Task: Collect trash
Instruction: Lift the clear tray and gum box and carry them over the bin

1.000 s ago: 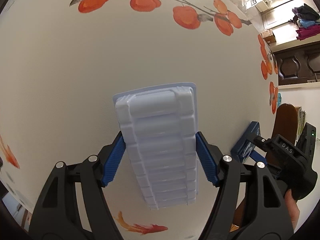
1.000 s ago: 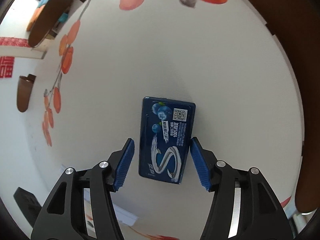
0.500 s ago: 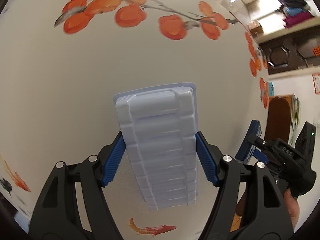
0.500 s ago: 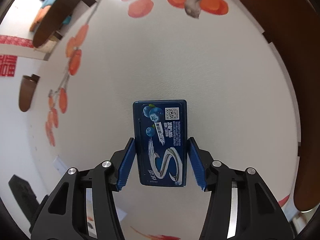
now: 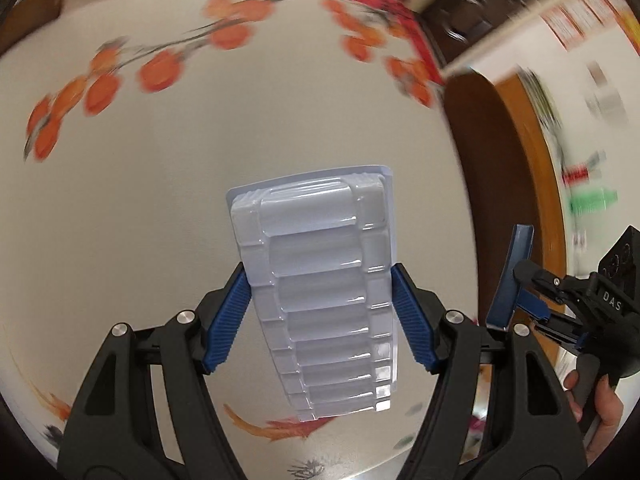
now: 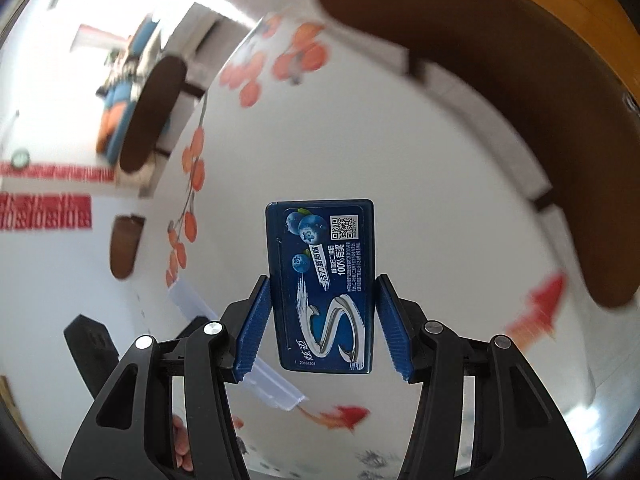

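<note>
A white ribbed plastic tray (image 5: 316, 292) sits between the blue pads of my left gripper (image 5: 318, 272), which is shut on its sides and holds it above the table. A dark blue gum box (image 6: 324, 280) with a silver S is clamped by my right gripper (image 6: 322, 278), also off the table. In the left wrist view the right gripper (image 5: 532, 300) shows at the right with the blue box (image 5: 514, 276) edge-on. In the right wrist view the white tray's edge (image 6: 236, 344) shows at lower left.
Below both lies a round white table (image 5: 120, 200) printed with orange fruit and red fish. Brown chair backs (image 6: 500, 80) ring its edge, one at the right (image 5: 480, 160). A hand (image 5: 600, 420) grips the right tool. The background is motion-blurred.
My right gripper's pads closed onto the blue box, which then rose off the table. The left gripper lifted with the white tray and rolled, so the table swung round.
</note>
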Tool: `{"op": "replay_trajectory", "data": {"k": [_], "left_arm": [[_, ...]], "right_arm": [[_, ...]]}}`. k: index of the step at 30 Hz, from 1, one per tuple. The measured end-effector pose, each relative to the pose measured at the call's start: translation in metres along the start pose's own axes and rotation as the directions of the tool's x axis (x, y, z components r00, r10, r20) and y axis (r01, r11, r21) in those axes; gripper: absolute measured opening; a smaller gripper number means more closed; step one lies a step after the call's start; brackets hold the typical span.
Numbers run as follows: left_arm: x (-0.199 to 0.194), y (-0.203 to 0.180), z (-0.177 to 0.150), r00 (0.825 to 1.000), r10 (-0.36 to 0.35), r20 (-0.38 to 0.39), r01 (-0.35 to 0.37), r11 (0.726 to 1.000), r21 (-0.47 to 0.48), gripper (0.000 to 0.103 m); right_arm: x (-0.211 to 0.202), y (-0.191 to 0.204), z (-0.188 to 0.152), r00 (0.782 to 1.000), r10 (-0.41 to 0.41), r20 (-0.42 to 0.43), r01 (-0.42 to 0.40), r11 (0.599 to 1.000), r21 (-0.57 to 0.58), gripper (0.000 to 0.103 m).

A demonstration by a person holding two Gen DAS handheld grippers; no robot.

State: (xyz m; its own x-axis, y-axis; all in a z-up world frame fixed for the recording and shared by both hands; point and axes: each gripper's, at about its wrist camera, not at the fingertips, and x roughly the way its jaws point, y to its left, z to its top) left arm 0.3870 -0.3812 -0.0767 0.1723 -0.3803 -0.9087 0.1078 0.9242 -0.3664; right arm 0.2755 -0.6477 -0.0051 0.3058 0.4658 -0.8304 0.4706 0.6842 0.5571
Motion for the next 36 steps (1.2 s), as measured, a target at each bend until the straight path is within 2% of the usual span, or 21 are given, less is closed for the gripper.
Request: {"op": "replay_trajectory", "data": {"k": [3, 5, 10, 16, 22, 29, 32, 34, 36], "left_arm": [[-0.001, -0.035, -0.015, 1.000, -0.021, -0.002, 0.021, 0.996, 0.087, 0.067], [-0.004, -0.068, -0.032, 1.000, -0.031, 0.005, 0.029, 0.984, 0.176, 0.067], [-0.005, -0.136, -0.082, 0.997, -0.069, -0.020, 0.072, 0.947, 0.313, 0.067], [0.008, -0.224, -0.172, 0.992, -0.092, -0.082, 0.119, 0.884, 0.451, 0.067], [0.026, -0.295, -0.267, 0.983, -0.088, -0.162, 0.167, 0.795, 0.583, 0.067], [0.064, -0.345, -0.369, 0.962, -0.024, -0.272, 0.214, 0.684, 0.698, 0.067], [0.084, -0.353, -0.403, 0.950, 0.014, -0.311, 0.226, 0.656, 0.720, 0.067], [0.103, -0.353, -0.423, 0.935, 0.051, -0.352, 0.239, 0.641, 0.729, 0.067], [0.120, -0.354, -0.441, 0.927, 0.082, -0.366, 0.245, 0.606, 0.756, 0.067]], "right_arm": [[-0.039, -0.045, -0.030, 0.998, 0.037, 0.051, -0.041, 0.997, 0.071, 0.053], [-0.061, -0.067, -0.048, 0.995, 0.046, 0.086, -0.054, 0.994, 0.094, 0.053], [-0.120, -0.143, -0.101, 0.981, 0.069, 0.180, -0.103, 0.977, 0.185, 0.053], [-0.186, -0.256, -0.187, 0.960, 0.044, 0.277, -0.136, 0.937, 0.321, 0.054], [-0.228, -0.359, -0.281, 0.943, 0.010, 0.334, -0.168, 0.878, 0.449, 0.053], [-0.236, -0.450, -0.377, 0.929, -0.017, 0.370, -0.221, 0.776, 0.591, 0.054], [-0.217, -0.481, -0.409, 0.930, -0.015, 0.368, -0.244, 0.723, 0.646, 0.054], [-0.197, -0.495, -0.425, 0.930, -0.008, 0.367, -0.264, 0.680, 0.684, 0.054], [-0.179, -0.510, -0.442, 0.930, -0.007, 0.367, -0.276, 0.645, 0.712, 0.054]]}}
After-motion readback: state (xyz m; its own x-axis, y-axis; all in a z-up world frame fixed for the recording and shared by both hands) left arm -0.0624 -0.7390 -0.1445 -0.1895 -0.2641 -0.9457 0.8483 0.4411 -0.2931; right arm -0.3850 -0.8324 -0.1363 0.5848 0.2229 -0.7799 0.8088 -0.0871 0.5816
